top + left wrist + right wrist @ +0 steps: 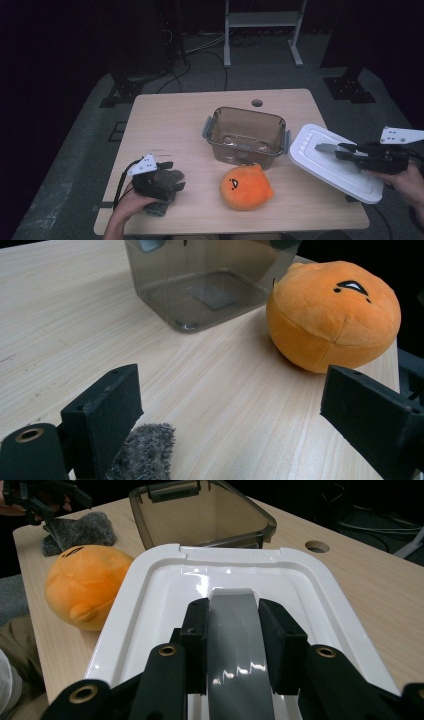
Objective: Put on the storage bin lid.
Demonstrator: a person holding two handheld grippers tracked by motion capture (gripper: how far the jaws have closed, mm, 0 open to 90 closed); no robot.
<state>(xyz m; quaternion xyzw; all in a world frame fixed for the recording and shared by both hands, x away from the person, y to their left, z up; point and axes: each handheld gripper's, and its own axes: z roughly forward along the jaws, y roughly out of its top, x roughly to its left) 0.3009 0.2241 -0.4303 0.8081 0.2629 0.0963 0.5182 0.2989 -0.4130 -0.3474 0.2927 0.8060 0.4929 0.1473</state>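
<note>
Right gripper (232, 645) clamped on grey strip handle (235, 630) of white lid (334, 161), held tilted at table's right edge, apparently just clear of the wood. Left gripper (230, 415) jaws apart, low over table (170, 120), near-left. Grey furry cloth (145, 452) beneath. Orange plush (246, 186) near-centre, smoky container (245, 134) behind it.

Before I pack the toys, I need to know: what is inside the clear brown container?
The container looks empty: its bare floor shows through the walls in the left gripper view. The near corners are hidden from the right gripper view by the white lid.
</note>
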